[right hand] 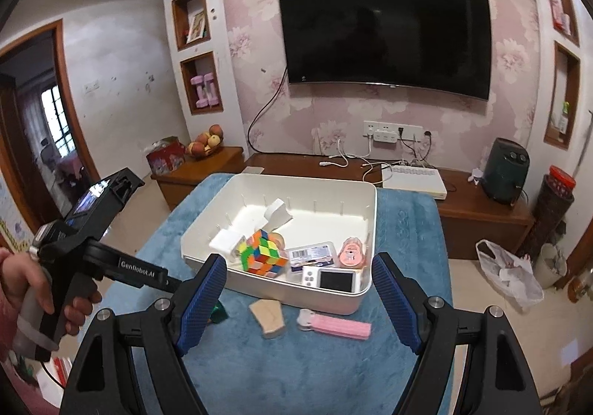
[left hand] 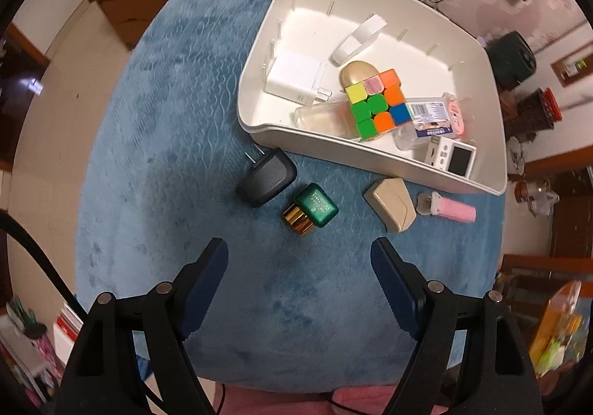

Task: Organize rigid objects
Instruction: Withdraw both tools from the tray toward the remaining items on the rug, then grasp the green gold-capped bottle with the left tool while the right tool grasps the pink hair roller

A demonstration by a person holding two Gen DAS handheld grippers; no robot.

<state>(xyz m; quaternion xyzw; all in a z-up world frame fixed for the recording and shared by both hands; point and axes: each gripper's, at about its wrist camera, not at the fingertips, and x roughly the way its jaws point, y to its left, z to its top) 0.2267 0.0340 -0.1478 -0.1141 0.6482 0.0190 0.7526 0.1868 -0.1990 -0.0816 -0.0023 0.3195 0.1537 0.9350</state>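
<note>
Hovering with both tongs, left (left hand: 298,259) and right (right hand: 299,276), spread and empty; four leftovers sit just near the white bin (left hand: 370,155), green case (left hand: 315,205) closest for grabbing.

Plush, matt blue cloth (left hand: 155,140) under everything. Ahead of the left gripper (left hand: 299,259): smooth white plastic bin (left hand: 370,155), glossy plastic puzzle cube (left hand: 374,100), matt black plastic charger (left hand: 267,179), shiny green case (left hand: 317,205) with mirror-gold metallic end. Ribbed blue rubbery pads (right hand: 202,307) on matt black plastic right gripper (right hand: 299,278).
</note>
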